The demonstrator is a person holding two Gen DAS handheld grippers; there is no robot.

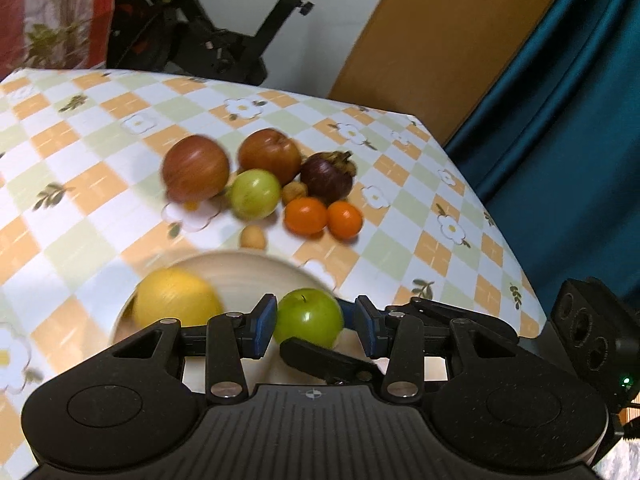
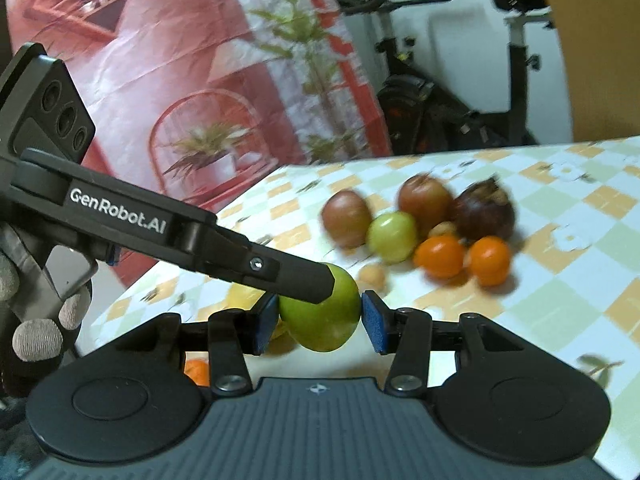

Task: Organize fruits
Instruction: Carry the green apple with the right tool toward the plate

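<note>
Step in hand: green apple (image 1: 308,316) aloft over bowl (image 1: 248,260), beside yellow fruit (image 1: 176,300) already inside. Right gripper (image 2: 320,320) jaws clenched on apple. Left gripper (image 1: 316,320) brackets same apple; one pad touching, other unclear, so cannot tell if gripping.

Next move, likely: lower into bowl's bare side, release, lift straight out.

Tangerines (image 1: 306,216) and loose fruit just beyond bowl; desk (image 1: 460,280) edge near on right.

Motion blur is smearing the fruit pile (image 2: 420,228) on the counter (image 2: 560,280) in both wrist views. The left claw's body is covering the near half of the bowl (image 1: 248,268) and the underside of the yellow fruit (image 1: 176,296). Whether either claw's pads are pressing the green apple (image 1: 308,316) is not determinable.
</note>
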